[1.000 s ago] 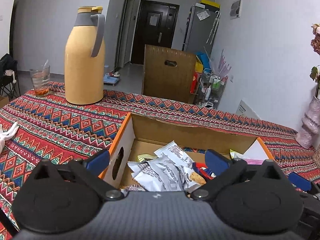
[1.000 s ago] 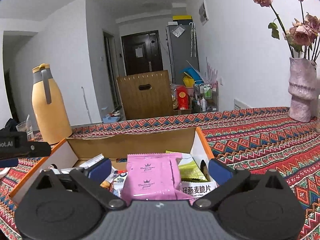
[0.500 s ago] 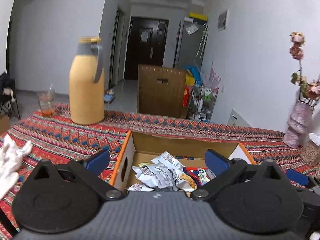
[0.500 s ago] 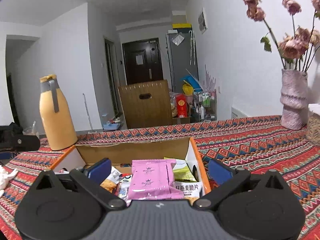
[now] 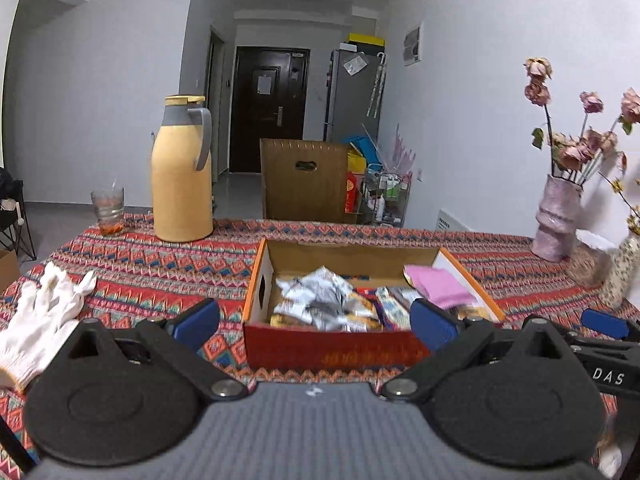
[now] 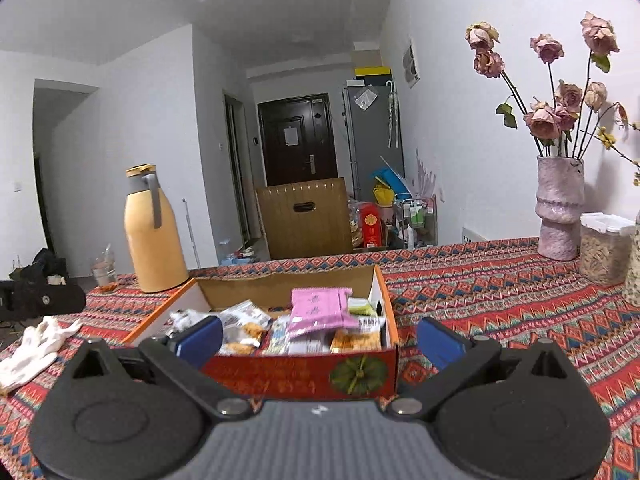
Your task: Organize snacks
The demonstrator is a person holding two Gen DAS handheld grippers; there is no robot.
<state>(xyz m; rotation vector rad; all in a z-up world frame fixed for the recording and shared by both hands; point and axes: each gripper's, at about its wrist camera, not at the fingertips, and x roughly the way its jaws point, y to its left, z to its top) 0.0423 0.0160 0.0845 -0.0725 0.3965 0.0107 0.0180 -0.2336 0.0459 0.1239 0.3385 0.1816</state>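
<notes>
**Now both claws stand back from a full snack box**

Well, start big: the patterned surface (image 5: 140, 264) runs wide, and the open cardboard box (image 5: 336, 348) sits mid-surface, nearer the front edge than the far one. Behind it, toward the far left corner, stands the yellow thermos jug (image 5: 182, 172); the pink vase (image 6: 560, 208) holds the far right edge. A white glove (image 5: 44, 316) lies at the left edge. Inside the box: silver packets (image 5: 316, 292) heaped at its left end, the pink packet (image 6: 320, 312) resting on top at its right end. No snack shows loose on the surface, so sorting looks about finished. Left claw (image 5: 316, 320) is spread wide, holding nothing; right claw (image 6: 320, 340) likewise agape and empty. Compared with a second ago, both have pulled back and up: the box's red front wall now shows whole.
</notes>
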